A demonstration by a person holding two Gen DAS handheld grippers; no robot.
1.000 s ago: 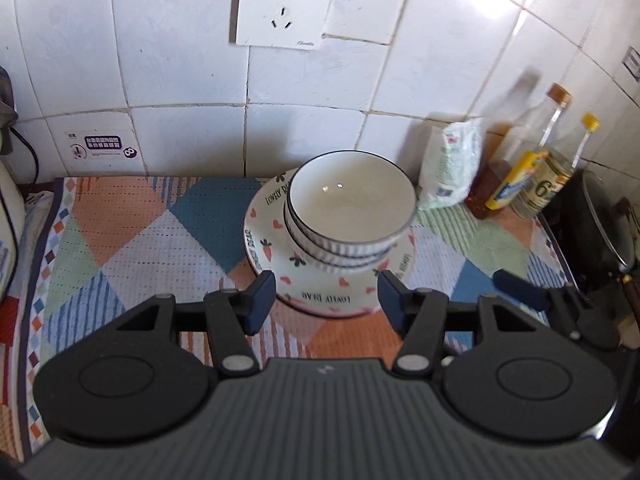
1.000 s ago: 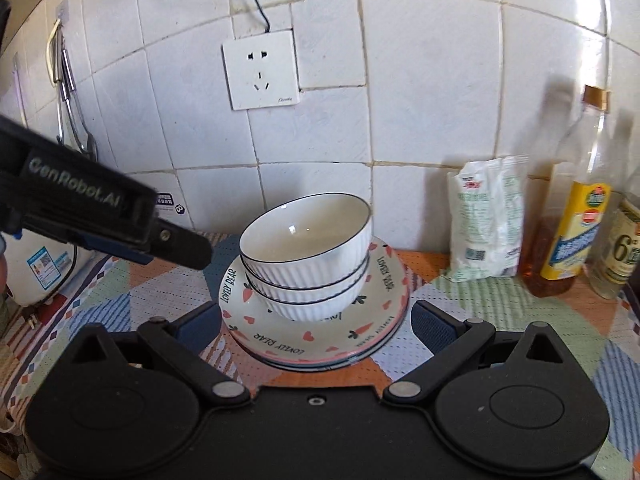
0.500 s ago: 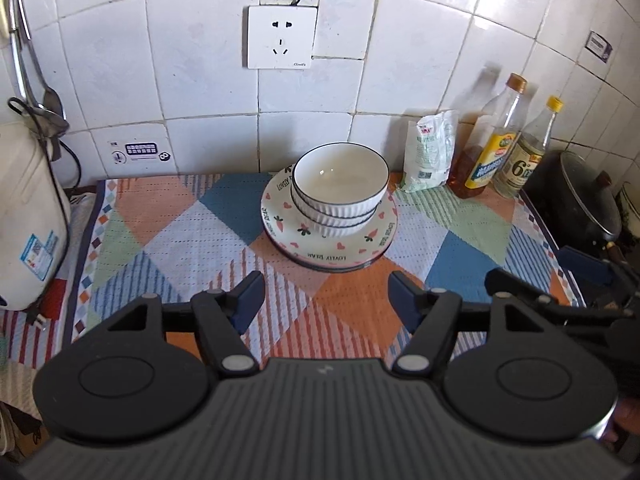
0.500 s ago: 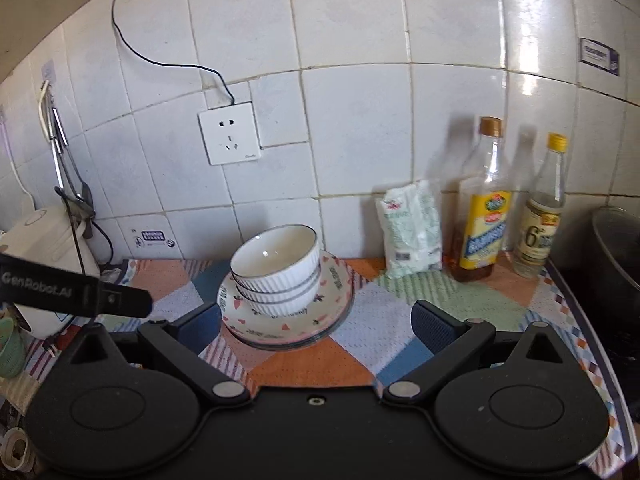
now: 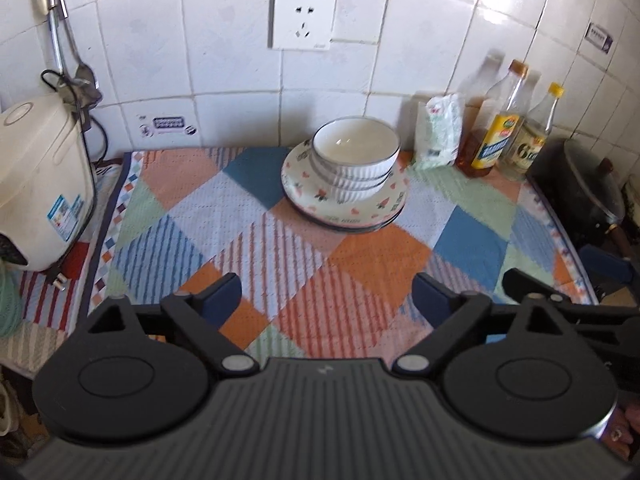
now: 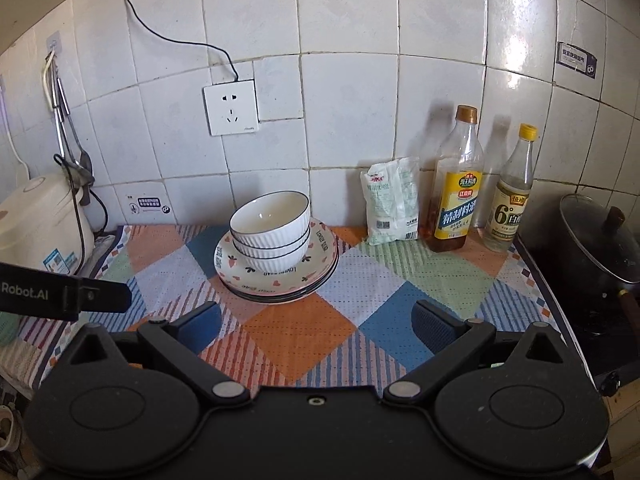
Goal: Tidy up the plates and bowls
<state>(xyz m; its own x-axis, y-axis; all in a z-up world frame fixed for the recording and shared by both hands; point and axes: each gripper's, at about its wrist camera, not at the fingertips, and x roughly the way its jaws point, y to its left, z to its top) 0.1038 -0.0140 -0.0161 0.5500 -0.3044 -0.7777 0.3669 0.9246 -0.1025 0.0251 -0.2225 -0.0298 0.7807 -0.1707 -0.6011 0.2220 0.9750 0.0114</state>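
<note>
Three white ribbed bowls (image 5: pixel 355 160) (image 6: pixel 271 232) with dark rims sit nested on a stack of patterned plates (image 5: pixel 348 210) (image 6: pixel 280 280) near the tiled wall, on a patchwork cloth. My left gripper (image 5: pixel 326 298) hangs over the cloth well in front of the stack, its jaws opening wide with nothing between them. My right gripper (image 6: pixel 316 322) is open and empty too, equally far back from the stack. In the right wrist view the left gripper's body (image 6: pixel 60 292) pokes in at the left edge.
A white rice cooker (image 5: pixel 38 184) stands at the left. A white bag (image 6: pixel 394 202), an oil bottle (image 6: pixel 456 184) and a vinegar bottle (image 6: pixel 510 196) line the wall on the right. A dark lidded pot (image 6: pixel 596 240) sits on the stove beyond them.
Both grippers have pulled back and up from the plate stack, which now looks smaller and farther. The left jaws have spread wider. The bowls and plates have stayed put.
</note>
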